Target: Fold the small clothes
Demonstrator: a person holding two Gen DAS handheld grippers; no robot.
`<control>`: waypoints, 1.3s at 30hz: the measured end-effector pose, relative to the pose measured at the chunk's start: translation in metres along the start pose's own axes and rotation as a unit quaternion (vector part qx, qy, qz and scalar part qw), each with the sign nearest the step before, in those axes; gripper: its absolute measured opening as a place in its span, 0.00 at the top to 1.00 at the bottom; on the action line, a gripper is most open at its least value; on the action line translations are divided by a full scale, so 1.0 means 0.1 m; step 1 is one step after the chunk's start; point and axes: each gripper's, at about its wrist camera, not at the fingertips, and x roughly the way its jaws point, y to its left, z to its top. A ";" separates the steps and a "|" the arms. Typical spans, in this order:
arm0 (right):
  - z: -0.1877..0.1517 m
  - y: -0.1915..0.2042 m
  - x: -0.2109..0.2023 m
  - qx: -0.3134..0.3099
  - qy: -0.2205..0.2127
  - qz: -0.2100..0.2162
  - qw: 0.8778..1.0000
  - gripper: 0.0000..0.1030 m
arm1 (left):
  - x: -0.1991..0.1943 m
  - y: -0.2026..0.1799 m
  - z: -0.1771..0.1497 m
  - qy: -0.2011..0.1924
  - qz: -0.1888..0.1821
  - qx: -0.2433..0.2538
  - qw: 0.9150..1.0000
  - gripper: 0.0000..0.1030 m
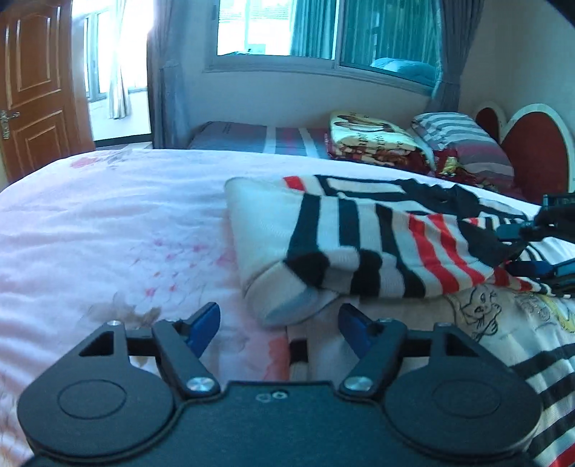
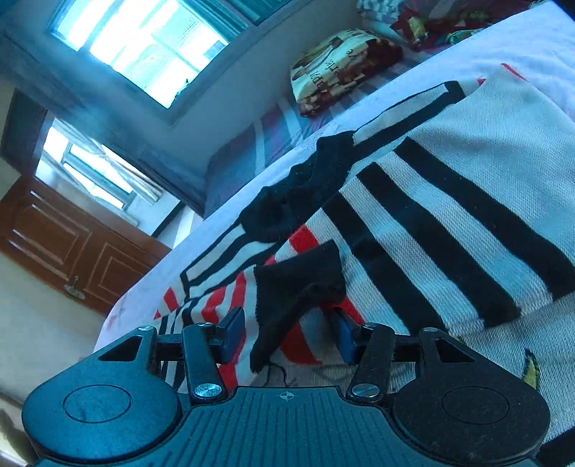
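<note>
Now, left claw (image 1: 279, 328) spread, low over bed (image 1: 107, 233), right claw (image 2: 287, 332) spread round sweater (image 2: 449, 201) cuff.

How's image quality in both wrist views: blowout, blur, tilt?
Left wrist: window blown out, striped sweater slightly motion-smeared, fisheye bends the bed edge. Right wrist: strong blue cast, window overexposed, scene heavily tilted, sweater knit sharp.
</note>
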 end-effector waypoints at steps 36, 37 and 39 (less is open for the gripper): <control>0.00 -0.48 -0.52 -0.045 -0.044 -0.065 0.996 0.95 | 0.13 0.08 -0.02 0.033 -0.043 0.052 0.997 0.60; 0.01 -0.49 -0.63 -0.048 -0.058 -0.055 0.996 0.95 | 0.06 0.12 -0.01 0.029 -0.054 0.052 0.997 0.60; 0.07 -0.52 -0.78 -0.047 -0.078 -0.035 0.995 0.95 | -0.11 0.22 0.03 0.004 -0.070 0.049 0.996 0.58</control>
